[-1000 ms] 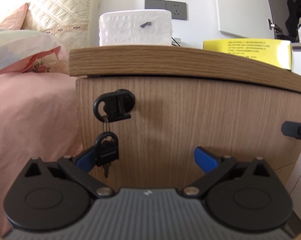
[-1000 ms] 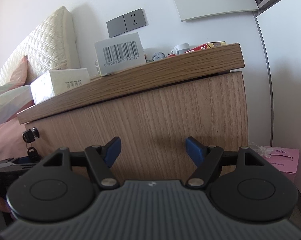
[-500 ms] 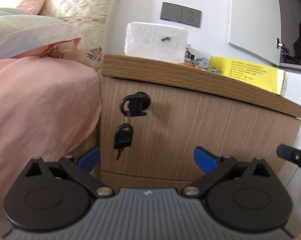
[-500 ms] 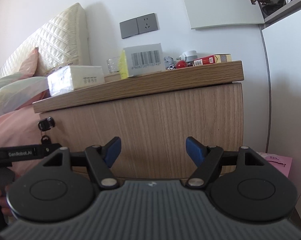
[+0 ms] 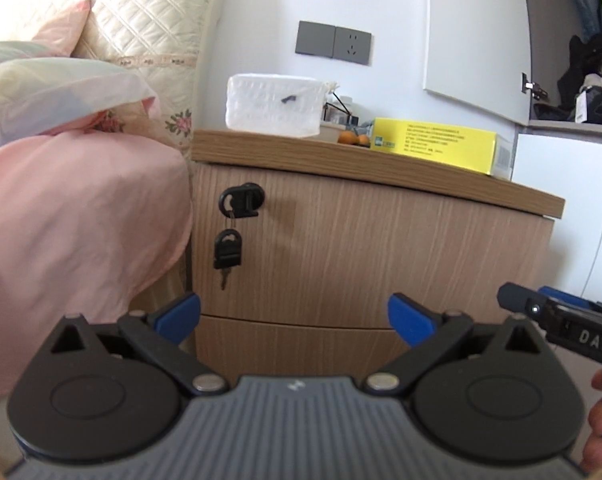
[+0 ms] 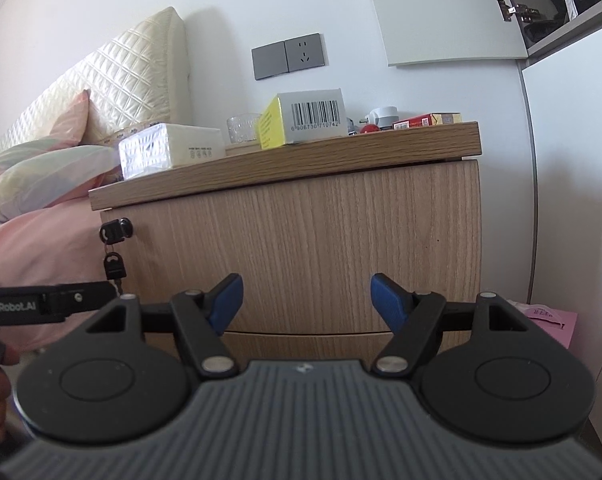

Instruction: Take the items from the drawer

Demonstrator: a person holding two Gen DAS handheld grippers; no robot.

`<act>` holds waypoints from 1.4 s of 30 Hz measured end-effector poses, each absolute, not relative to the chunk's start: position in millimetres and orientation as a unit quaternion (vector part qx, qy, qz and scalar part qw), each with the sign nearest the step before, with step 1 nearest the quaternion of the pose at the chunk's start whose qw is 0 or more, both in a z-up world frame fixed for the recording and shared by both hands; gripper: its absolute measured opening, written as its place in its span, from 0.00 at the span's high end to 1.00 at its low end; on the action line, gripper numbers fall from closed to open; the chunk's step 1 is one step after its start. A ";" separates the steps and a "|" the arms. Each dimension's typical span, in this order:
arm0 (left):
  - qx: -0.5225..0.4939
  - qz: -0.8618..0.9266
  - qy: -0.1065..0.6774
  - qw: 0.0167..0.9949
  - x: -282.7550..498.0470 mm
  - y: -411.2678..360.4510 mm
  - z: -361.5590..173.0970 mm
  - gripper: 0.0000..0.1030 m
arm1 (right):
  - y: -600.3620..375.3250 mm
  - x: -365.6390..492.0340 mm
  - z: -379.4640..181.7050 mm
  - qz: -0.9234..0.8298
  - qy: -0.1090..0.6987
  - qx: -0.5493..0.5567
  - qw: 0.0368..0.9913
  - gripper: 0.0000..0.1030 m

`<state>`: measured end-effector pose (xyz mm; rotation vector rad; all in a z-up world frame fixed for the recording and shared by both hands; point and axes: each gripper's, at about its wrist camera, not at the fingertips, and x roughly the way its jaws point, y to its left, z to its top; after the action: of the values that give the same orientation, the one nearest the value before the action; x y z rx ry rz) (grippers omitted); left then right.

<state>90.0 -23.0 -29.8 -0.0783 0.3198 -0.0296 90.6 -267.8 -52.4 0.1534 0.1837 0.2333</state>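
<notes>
Both hand-held grippers, left (image 5: pixel 293 312) and right (image 6: pixel 307 300), hang wide open and empty before the shut drawer (image 6: pixel 301 248); keys (image 5: pixel 228 248) dangle at its left edge.

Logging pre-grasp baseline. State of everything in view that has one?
left gripper: open, empty, short of the nightstand
right gripper: open, empty
upper drawer: shut
lower drawer: shut
lock: key inserted, spare key hanging from it
yellow box: closed, lying flat on top
tissue pack: sealed, on top
cabinet door: swung open
</notes>
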 end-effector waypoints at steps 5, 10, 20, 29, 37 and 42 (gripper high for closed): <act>-0.003 -0.011 0.138 0.990 66.6 -27.2 -30.8 0.01 | -269.6 78.9 -52.2 0.115 0.075 0.059 0.989 0.28; 0.024 -0.014 0.111 0.993 43.8 -17.0 -27.4 0.00 | -271.1 57.7 -54.8 0.123 0.077 0.062 0.987 0.28; 0.004 0.000 0.093 0.996 9.2 4.8 -24.4 0.00 | -266.0 25.8 -54.0 0.113 0.055 0.066 0.990 0.28; -0.039 0.015 0.075 0.996 -14.4 21.3 -18.1 0.00 | -258.7 0.1 -51.1 0.100 0.039 0.080 0.991 0.28; -0.054 0.009 0.073 0.996 -33.9 23.5 -20.3 0.00 | -251.2 -22.5 -48.5 0.097 0.044 0.064 0.992 0.28; -0.038 -0.009 0.068 0.997 -44.7 15.6 -22.0 0.00 | -247.0 -41.4 -50.0 0.097 0.029 0.046 0.994 0.28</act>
<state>-44.7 15.6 -22.0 -0.0769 0.1356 -0.0171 -41.4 -247.0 -50.0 0.0914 0.0585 0.1952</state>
